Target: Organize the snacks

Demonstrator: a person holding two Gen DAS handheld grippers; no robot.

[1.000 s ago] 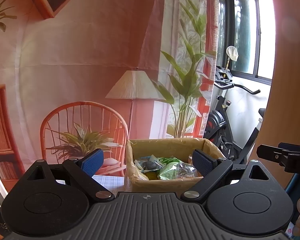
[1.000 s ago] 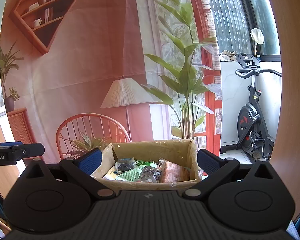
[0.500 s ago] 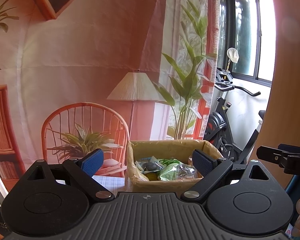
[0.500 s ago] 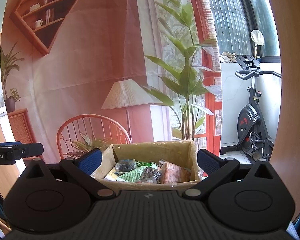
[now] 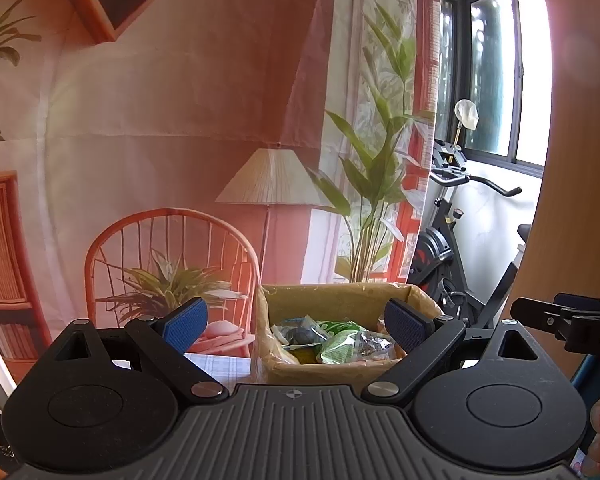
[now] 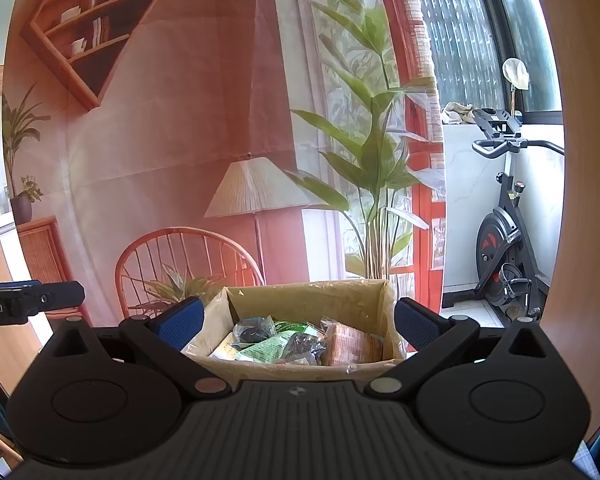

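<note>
The left gripper [image 5: 296,322] hovers with its blue-padded fingers [image 5: 184,322] spread wide and nothing between them, aimed level at a cardboard box [image 5: 340,300] that sits just beyond the fingertips on a checked tabletop [image 5: 216,362]. The right gripper [image 6: 296,322] is held the same way, its pads [image 6: 414,326] wide apart and empty, framing the same box [image 6: 308,298] from slightly further right. The box stands upright with its open top facing up and its long axis running left to right across both views; its flaps lean outward. Inside lies a loose heap of snack packets [image 6: 284,342]: a green pouch [image 5: 338,342] near the middle, a clear packet with a dark round item [image 6: 254,332] toward the left, and an orange-brown packet [image 6: 346,342] standing against the right wall. Behind the box hangs a printed backdrop [image 6: 180,120] showing a lamp, chair and plant, and an exercise bike [image 6: 504,248] stands by the window on the right.
</note>
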